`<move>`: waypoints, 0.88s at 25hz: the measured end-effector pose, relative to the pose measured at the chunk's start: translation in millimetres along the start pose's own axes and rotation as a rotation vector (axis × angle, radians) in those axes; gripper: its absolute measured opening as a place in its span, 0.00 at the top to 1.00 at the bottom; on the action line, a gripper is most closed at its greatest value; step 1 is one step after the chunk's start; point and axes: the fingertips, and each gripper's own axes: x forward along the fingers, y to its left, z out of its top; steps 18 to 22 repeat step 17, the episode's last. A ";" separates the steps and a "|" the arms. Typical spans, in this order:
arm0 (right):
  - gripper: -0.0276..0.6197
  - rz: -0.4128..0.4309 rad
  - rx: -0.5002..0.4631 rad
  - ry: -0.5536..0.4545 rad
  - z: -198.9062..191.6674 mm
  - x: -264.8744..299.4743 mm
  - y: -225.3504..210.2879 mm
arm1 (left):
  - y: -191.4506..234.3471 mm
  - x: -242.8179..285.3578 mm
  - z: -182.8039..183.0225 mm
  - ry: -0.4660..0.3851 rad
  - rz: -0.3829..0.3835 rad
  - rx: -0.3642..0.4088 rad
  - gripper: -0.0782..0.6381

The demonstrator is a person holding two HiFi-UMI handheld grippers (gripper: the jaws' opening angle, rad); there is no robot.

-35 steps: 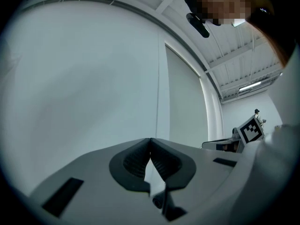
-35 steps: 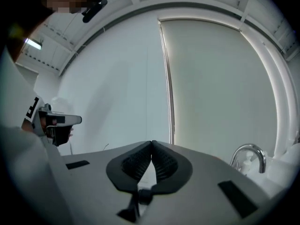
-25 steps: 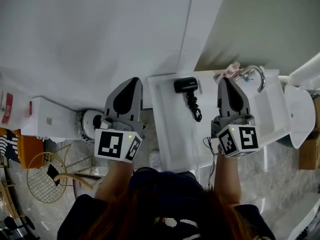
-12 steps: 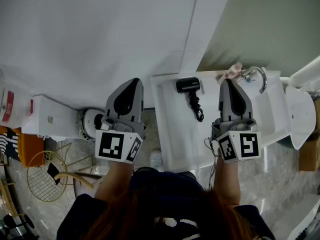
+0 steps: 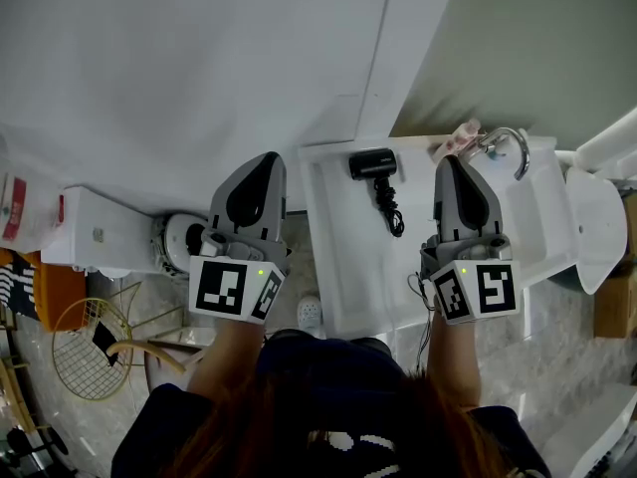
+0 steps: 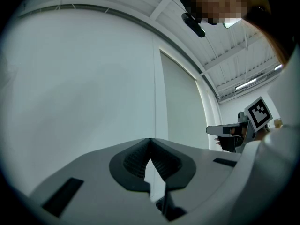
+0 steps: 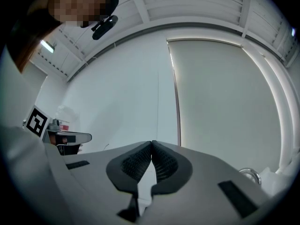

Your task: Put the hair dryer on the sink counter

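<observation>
Both are up and empty: left gripper (image 5: 262, 162) and right gripper (image 5: 450, 162) have their jaws pressed together on nothing. The dryer (image 5: 372, 165) lies on the bench (image 5: 343, 267) between them, just ahead and left of the right gripper. Looks done, but the cord (image 5: 389, 210) trails loose near the right gripper, and a careless sweep could snag it and drag the dryer off.

Only slight drift: the right gripper (image 5: 450, 163) has sunk a touch toward 6 o'clock, and the hair dryer (image 5: 372, 164) appears marginally nearer 12 o'clock.
</observation>
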 end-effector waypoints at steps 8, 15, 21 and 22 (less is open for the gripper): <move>0.93 0.008 0.023 0.010 -5.9 -2.4 0.3 | -9.1 3.2 -2.4 0.000 -0.022 0.001 0.87; 0.93 0.008 0.013 0.017 -5.7 1.2 1.7 | -3.9 4.1 -3.1 0.005 -0.017 0.000 0.87; 0.93 0.008 0.013 0.018 -6.2 1.5 2.0 | -2.5 3.9 -3.4 0.005 -0.014 -0.001 0.87; 0.93 0.008 0.013 0.018 -6.2 1.5 2.0 | -2.5 3.9 -3.4 0.005 -0.014 -0.001 0.87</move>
